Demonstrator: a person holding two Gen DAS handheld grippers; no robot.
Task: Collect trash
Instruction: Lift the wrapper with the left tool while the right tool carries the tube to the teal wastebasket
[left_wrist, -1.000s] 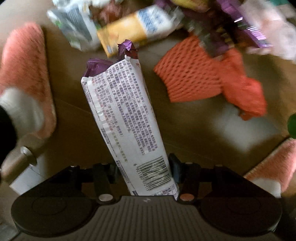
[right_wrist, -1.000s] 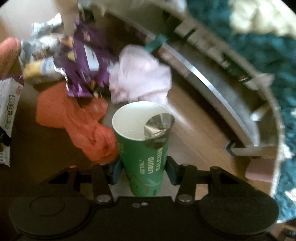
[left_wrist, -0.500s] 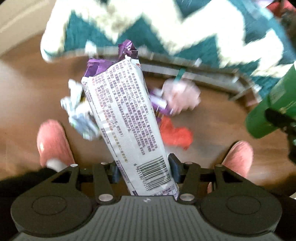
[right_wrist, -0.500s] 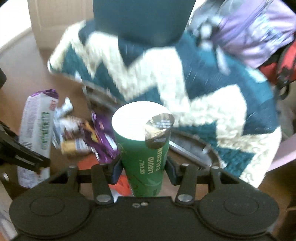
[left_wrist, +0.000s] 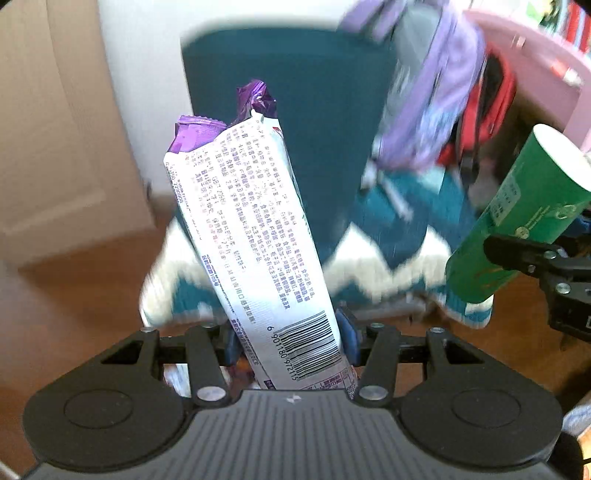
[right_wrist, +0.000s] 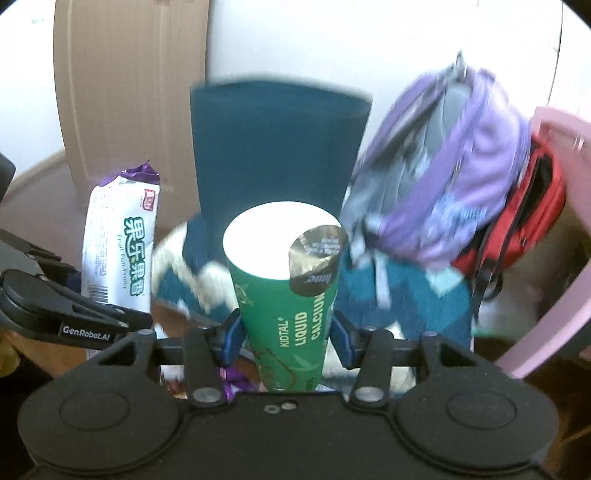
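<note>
My left gripper (left_wrist: 290, 341) is shut on a long white snack wrapper (left_wrist: 255, 236) with purple crimped ends and a barcode; it sticks up and away between the blue pads. The right gripper (right_wrist: 286, 338) is shut on a green paper cup (right_wrist: 291, 306) with a peeled foil lid hanging at its rim. The cup (left_wrist: 517, 221) also shows at the right of the left wrist view, held by the right gripper (left_wrist: 532, 258). The wrapper (right_wrist: 120, 243) appears at the left of the right wrist view, in the left gripper's black fingers (right_wrist: 66, 310). Both are held high above the floor.
Ahead stands a teal chair (right_wrist: 277, 147) draped with a teal and white zigzag blanket (left_wrist: 369, 266). A purple backpack (right_wrist: 454, 166) and a red bag (right_wrist: 524, 206) lie on it. A pink rim (right_wrist: 554, 258) curves at the right, a cardboard panel (right_wrist: 129, 92) at the left. Wooden floor (left_wrist: 74, 295) lies below.
Both grippers have risen from the floor litter with wrapper and cup still held. The views swung up from the orange net and wrappers to the chair, blanket and backpack.
</note>
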